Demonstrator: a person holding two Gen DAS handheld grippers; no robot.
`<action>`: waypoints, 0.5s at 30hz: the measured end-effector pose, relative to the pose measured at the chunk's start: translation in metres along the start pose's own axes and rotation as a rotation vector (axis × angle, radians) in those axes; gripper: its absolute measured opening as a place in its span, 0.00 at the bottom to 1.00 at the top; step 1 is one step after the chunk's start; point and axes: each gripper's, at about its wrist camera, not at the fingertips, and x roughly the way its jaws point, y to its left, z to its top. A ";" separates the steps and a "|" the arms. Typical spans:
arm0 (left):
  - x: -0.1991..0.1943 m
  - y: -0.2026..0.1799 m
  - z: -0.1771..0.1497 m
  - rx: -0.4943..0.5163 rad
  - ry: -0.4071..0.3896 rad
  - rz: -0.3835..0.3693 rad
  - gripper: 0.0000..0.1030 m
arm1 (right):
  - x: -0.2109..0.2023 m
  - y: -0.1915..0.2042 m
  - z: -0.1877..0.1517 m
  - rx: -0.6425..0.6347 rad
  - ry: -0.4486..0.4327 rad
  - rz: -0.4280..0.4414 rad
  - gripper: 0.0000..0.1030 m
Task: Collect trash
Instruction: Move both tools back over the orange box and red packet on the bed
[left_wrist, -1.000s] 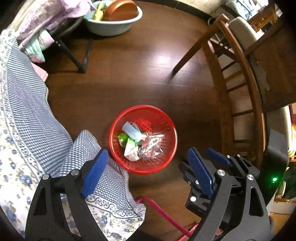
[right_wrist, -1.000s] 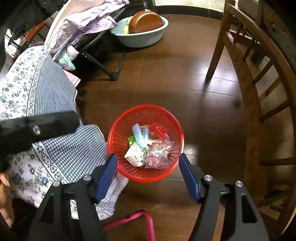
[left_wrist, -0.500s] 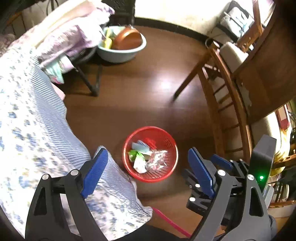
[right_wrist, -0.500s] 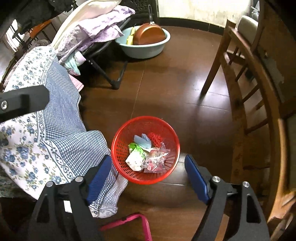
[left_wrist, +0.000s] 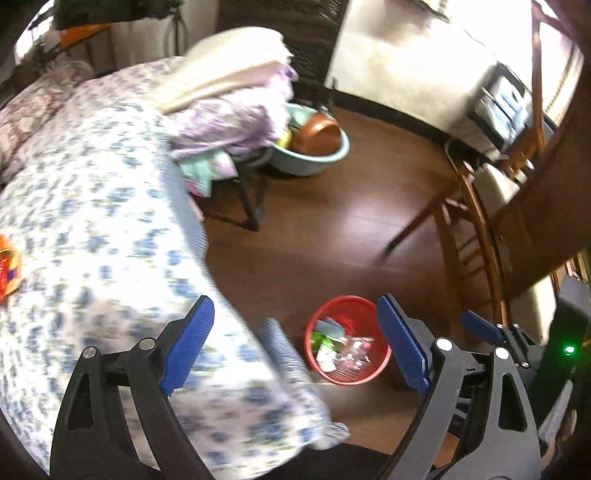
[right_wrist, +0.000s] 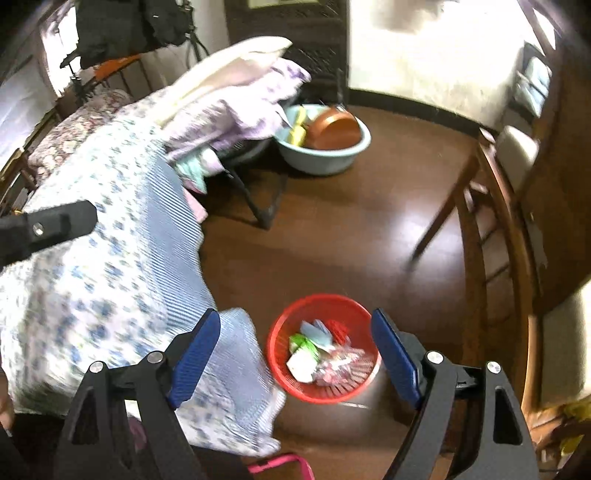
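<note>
Both grippers are spread wide with nothing between the blue pads: left gripper (left_wrist: 295, 349), right gripper (right_wrist: 295, 354). The round red plastic mesh basket (right_wrist: 324, 353) of wrappers sits on the dark wood floor (right_wrist: 332, 236), right beside the blue floral bedspread's (right_wrist: 110, 266) hanging corner.

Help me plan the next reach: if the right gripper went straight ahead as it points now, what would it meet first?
Probably the dark wooden floor, at the near rim of the red basket of trash. The right gripper is open and empty, with nothing visible between; depth is uncertain.
</note>
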 end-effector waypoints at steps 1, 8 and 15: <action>-0.004 0.008 0.001 -0.013 -0.007 0.007 0.84 | -0.002 0.006 0.003 -0.009 -0.007 0.005 0.80; -0.040 0.071 0.004 -0.123 -0.080 0.039 0.84 | -0.016 0.088 0.030 -0.109 -0.069 0.084 0.81; -0.063 0.136 0.001 -0.248 -0.114 0.097 0.84 | -0.009 0.159 0.047 -0.164 -0.082 0.166 0.82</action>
